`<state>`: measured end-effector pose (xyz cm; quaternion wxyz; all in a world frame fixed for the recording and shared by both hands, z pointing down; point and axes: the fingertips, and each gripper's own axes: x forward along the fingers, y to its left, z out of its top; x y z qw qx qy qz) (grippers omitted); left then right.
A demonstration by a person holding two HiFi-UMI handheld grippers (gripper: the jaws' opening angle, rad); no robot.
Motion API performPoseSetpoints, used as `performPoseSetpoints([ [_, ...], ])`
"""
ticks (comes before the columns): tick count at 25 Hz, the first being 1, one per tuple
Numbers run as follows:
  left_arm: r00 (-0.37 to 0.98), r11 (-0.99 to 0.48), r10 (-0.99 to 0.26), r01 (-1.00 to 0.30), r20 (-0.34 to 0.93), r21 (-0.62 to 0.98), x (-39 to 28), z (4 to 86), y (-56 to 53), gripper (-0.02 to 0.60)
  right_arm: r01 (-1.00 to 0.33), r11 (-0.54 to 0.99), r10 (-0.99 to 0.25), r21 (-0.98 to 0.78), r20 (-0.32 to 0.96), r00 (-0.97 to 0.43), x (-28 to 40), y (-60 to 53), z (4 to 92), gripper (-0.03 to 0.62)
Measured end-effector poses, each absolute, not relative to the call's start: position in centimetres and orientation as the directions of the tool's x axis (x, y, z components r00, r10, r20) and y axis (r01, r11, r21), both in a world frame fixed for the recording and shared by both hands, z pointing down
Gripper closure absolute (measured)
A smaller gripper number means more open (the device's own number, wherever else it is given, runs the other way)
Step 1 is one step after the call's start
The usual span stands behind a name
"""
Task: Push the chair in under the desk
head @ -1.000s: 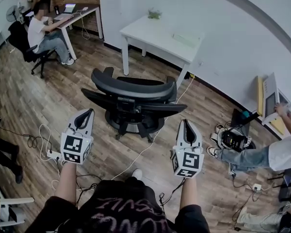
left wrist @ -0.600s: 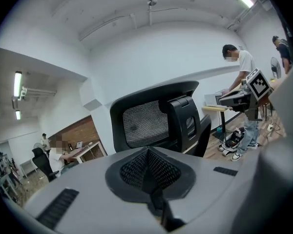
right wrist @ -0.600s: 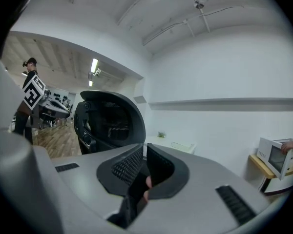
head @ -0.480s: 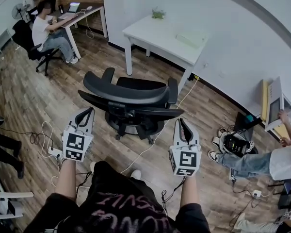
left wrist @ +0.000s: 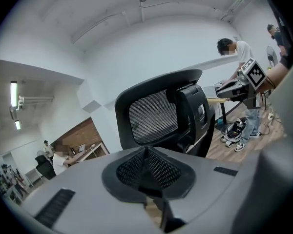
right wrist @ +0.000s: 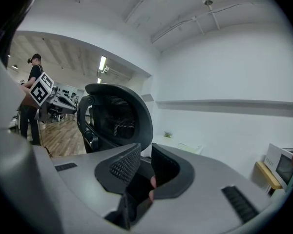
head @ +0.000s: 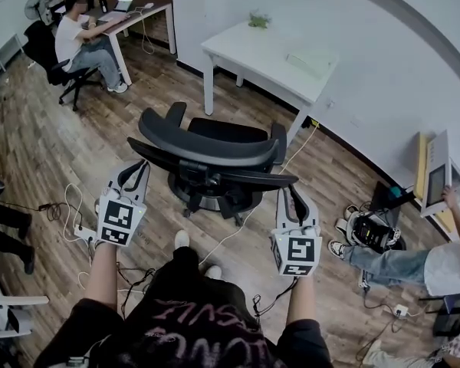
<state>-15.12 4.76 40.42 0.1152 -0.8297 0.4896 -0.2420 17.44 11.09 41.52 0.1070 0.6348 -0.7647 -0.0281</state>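
Holds left hand-held gripper closed and empty, lower left, just beside black chair at frame centre. Has right hand-held gripper jaws just opening slightly, nothing between. Leaves chair apart from white tabletop, upper centre.

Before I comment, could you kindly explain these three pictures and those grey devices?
A person holds a two-jaw tool in each hand. The wide picture comes from a camera on the person's head, looking down; the other two from cameras riding on each tool. The left tool is shut, empty; the right tool has just been opening its jaws, nothing between them. Both point at the back of a black office chair on the wood floor, near a white desk.
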Motion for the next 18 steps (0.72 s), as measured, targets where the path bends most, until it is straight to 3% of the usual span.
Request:
performPoseSetpoints([
  [2,0.405,-0.498,-0.866,-0.751,0.293,-0.433,-15.2,40.6,4.3,0.563,-0.960,0.203,-0.974,0.194,0.142,-0.177,17.3,11.0,41.7,0.479],
  [11,0.425,-0.571,-0.821,-0.637,0.381,-0.518,-15.2,42.1,3.6,0.457,-0.910,0.267,-0.954,0.317,0.218,-0.204,16.8,10.9,42.8,0.436],
  [18,0.414,-0.601,-0.799,-0.535,0.436,-0.594,-15.4,42.7,2.9,0.425,-0.856,0.333,-0.931,0.395,0.282,-0.232,16.1,10.4,43.3,0.377],
])
